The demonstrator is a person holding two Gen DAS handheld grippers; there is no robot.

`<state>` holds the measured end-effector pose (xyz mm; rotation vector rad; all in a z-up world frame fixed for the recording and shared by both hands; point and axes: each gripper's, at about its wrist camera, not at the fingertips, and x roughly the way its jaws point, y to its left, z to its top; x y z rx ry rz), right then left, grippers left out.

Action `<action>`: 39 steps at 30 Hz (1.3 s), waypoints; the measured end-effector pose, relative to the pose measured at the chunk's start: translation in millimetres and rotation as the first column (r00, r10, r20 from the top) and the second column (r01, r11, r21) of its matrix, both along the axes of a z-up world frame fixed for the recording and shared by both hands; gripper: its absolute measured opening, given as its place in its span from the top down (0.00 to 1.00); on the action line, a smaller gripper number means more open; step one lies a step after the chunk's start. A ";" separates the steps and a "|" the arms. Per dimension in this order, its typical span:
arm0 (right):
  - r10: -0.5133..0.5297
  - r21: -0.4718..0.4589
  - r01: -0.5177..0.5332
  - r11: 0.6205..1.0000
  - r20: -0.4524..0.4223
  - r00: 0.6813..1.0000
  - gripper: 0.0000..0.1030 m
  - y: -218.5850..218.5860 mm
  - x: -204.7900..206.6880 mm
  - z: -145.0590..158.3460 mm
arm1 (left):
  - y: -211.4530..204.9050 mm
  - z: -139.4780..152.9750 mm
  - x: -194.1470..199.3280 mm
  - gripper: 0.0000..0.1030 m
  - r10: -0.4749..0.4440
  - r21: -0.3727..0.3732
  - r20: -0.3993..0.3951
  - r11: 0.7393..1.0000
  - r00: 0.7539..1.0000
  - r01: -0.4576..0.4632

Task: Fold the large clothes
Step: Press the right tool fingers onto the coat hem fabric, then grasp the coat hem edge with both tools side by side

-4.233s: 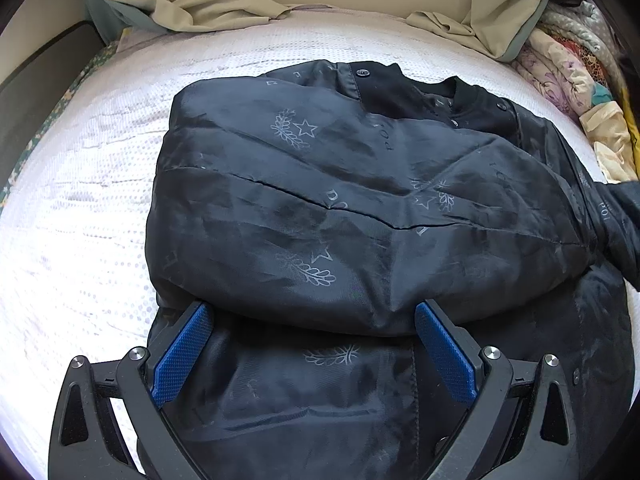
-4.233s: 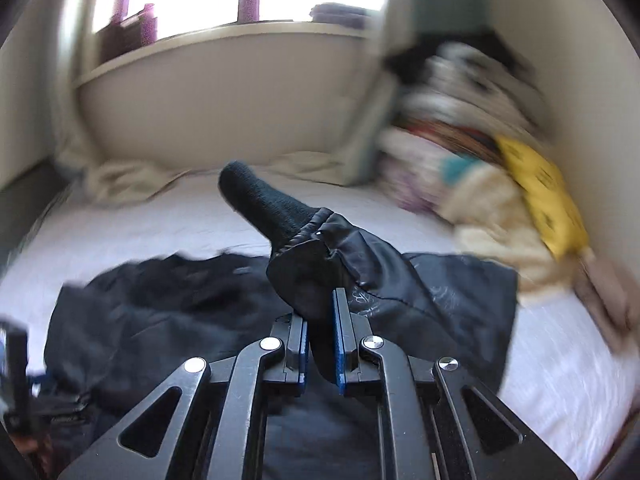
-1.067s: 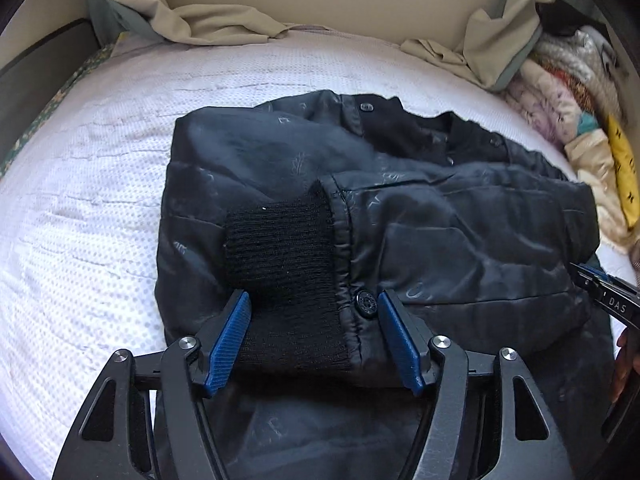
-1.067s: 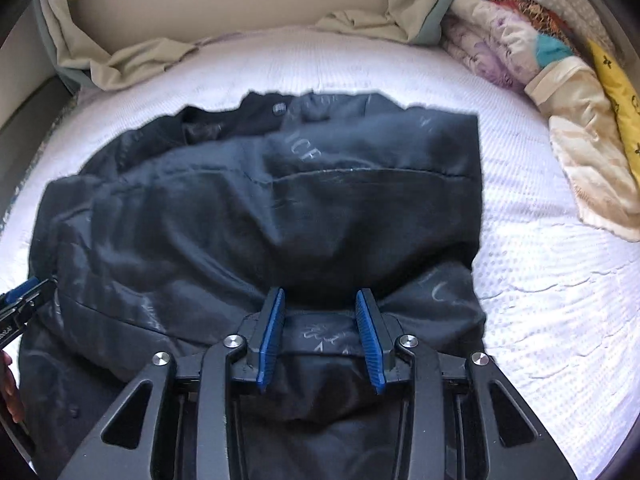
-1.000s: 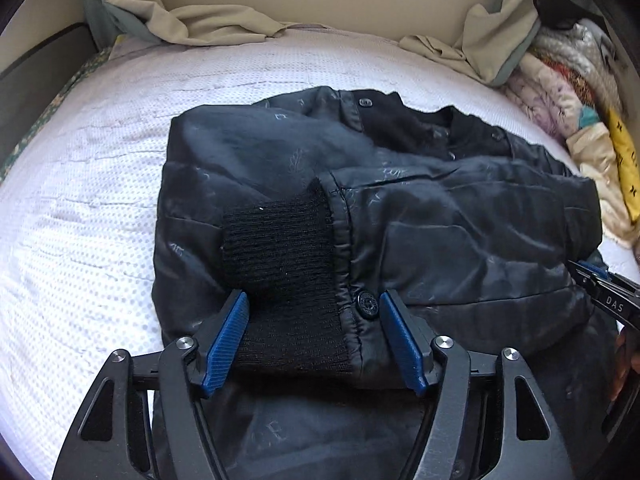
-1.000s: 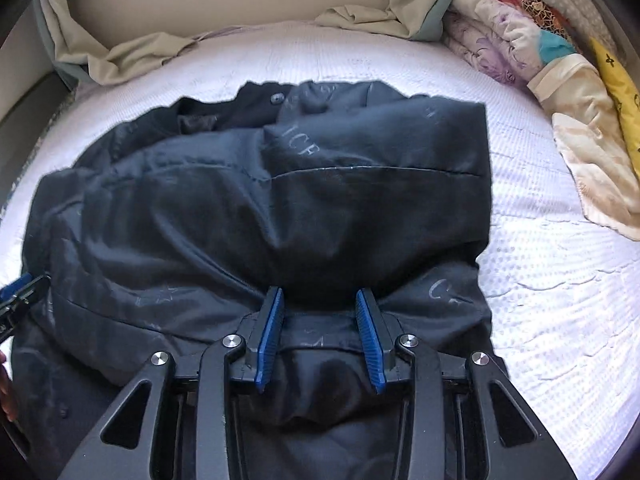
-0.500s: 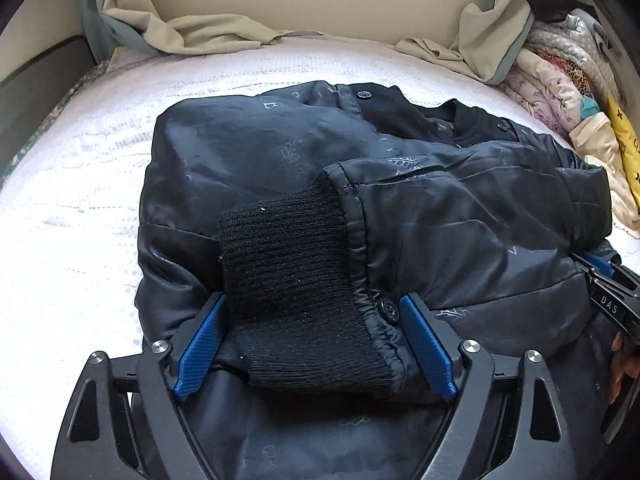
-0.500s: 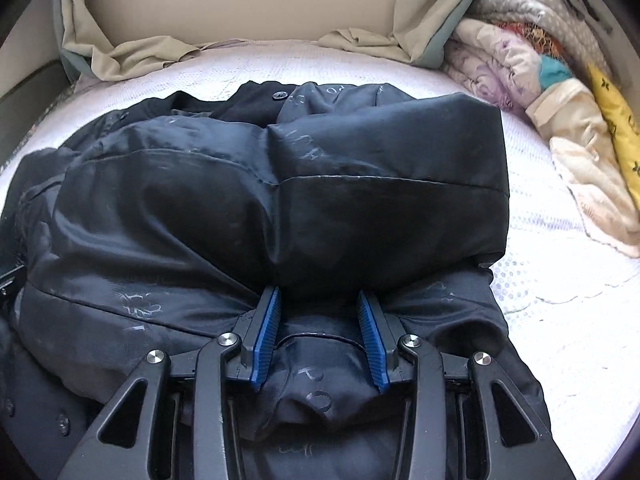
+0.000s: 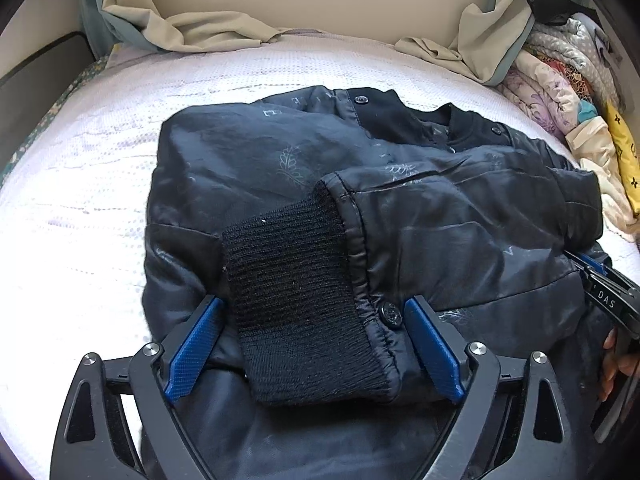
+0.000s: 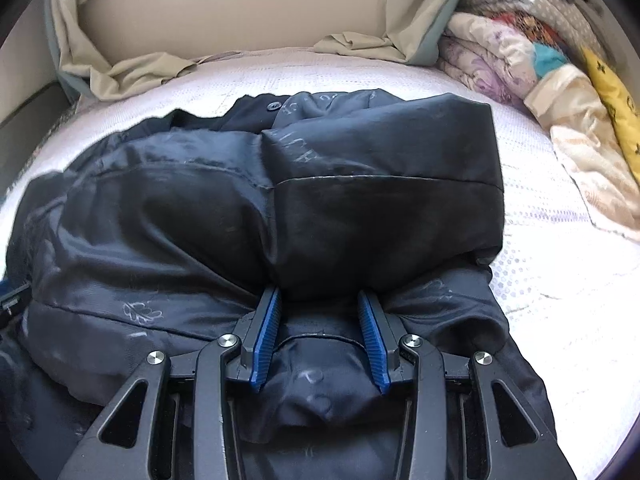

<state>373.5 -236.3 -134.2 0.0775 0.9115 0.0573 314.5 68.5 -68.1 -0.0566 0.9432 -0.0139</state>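
A black padded jacket [image 9: 260, 160] lies on the white bed [image 9: 72, 208], with one sleeve folded across its front. That sleeve's black knit cuff [image 9: 296, 304] lies between the wide jaws of my left gripper [image 9: 314, 320]. They are opening and do not squeeze it. In the right wrist view the jacket [image 10: 360, 200] fills the middle. My right gripper [image 10: 320, 320] has a bunch of its lower fabric pinched between the blue pads, and its jaws are easing apart. The right gripper [image 9: 608, 300] and a hand show at the left view's right edge.
A pile of folded patterned clothes [image 10: 520, 60] sits at the bed's far right corner, also seen as the clothes pile [image 9: 560, 92]. Beige cloth [image 9: 200, 28] is crumpled along the far wall. White bed cover [image 10: 560, 280] shows bare to the jacket's right.
The sleeve carried by my right gripper now lies across the jacket. My left jaws have spread wider around the cuff. Both views have drawn closer to the jacket.
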 end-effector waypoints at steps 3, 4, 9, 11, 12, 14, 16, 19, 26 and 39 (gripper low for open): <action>0.024 0.071 -0.022 0.997 -0.024 0.999 0.41 -6.4 -3.2 16.2 | 9.1 9.3 -3.1 0.09 0.009 -0.041 -0.010 0.999 1.000 -0.010; 0.031 0.086 -0.028 0.996 -0.029 0.999 0.35 -7.4 -4.6 21.1 | 12.2 12.0 -4.3 0.09 0.015 -0.055 -0.012 0.998 1.000 -0.015; 0.025 0.126 -0.023 0.992 -0.017 1.000 0.24 -15.2 -17.4 50.9 | 23.5 25.6 -11.3 0.09 0.034 -0.074 -0.010 0.997 0.999 -0.035; 0.009 0.124 -0.007 0.992 -0.020 1.000 0.21 -21.1 -22.4 59.6 | 28.8 29.1 -12.8 0.09 0.041 -0.088 -0.015 0.995 0.999 -0.042; 0.006 0.123 -0.002 0.992 -0.029 1.000 0.20 -25.1 -24.7 62.4 | 34.3 30.8 -14.9 0.09 0.051 -0.102 -0.022 0.993 0.998 -0.053; 0.003 0.128 0.003 0.992 -0.049 0.999 0.20 -33.5 -28.9 63.5 | 43.0 32.1 -19.3 0.09 0.063 -0.124 -0.037 0.990 0.997 -0.067; -0.008 0.142 0.019 0.990 -0.077 0.997 0.20 -45.5 -33.7 62.2 | 54.0 31.9 -26.2 0.09 0.076 -0.159 -0.064 0.984 0.995 -0.085; -0.024 0.162 0.044 0.986 -0.122 0.992 0.20 -62.2 -43.5 59.6 | 66.7 31.6 -39.0 0.09 0.109 -0.178 -0.096 0.976 0.989 -0.125; 0.043 0.144 -0.013 0.989 -0.206 0.978 0.20 -75.3 -84.7 57.9 | 73.6 27.9 -80.8 0.09 0.082 -0.178 -0.173 0.978 0.981 -0.113; 0.014 0.384 0.116 0.916 -0.318 0.948 0.20 -156.6 -205.8 45.4 | 89.7 14.2 -169.2 0.09 0.066 -0.298 -0.250 0.944 0.966 -0.142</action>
